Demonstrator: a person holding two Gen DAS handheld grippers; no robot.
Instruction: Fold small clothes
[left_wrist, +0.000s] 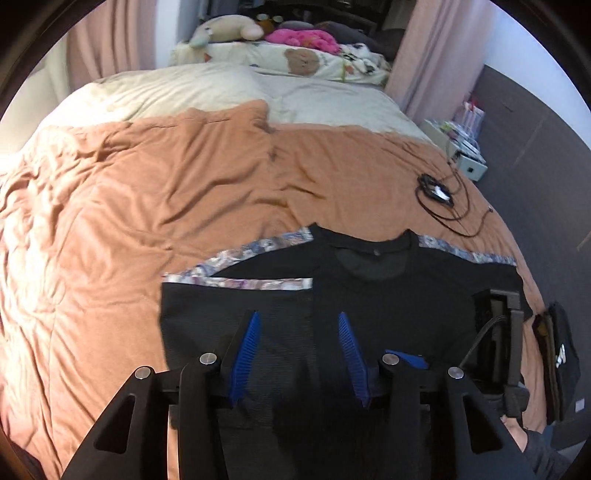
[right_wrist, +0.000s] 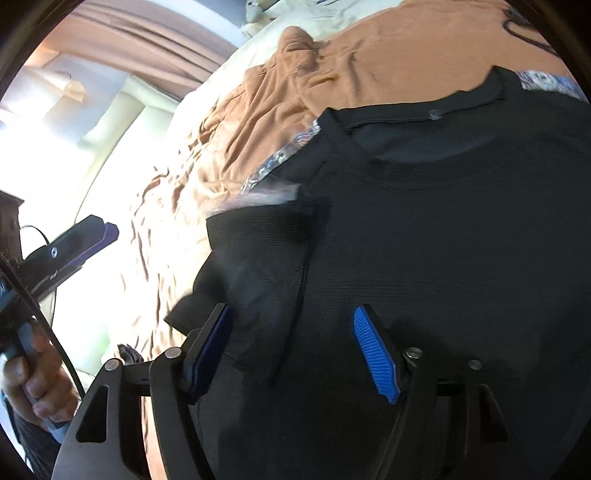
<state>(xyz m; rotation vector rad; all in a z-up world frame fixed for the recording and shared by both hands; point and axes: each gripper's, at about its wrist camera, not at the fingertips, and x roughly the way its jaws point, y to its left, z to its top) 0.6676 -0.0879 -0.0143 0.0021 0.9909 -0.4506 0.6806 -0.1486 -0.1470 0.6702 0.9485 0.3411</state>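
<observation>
While both tongs (left_wrist: 299, 325) (right_wrist: 295, 321) gape empty over the black shirt (left_wrist: 388, 310), a cable (left_wrist: 443, 203) lies beyond.

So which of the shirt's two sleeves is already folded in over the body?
The sleeve on the left of the left wrist view; its patterned cuff lies across the black shirt. The other sleeve is spread outward.
</observation>
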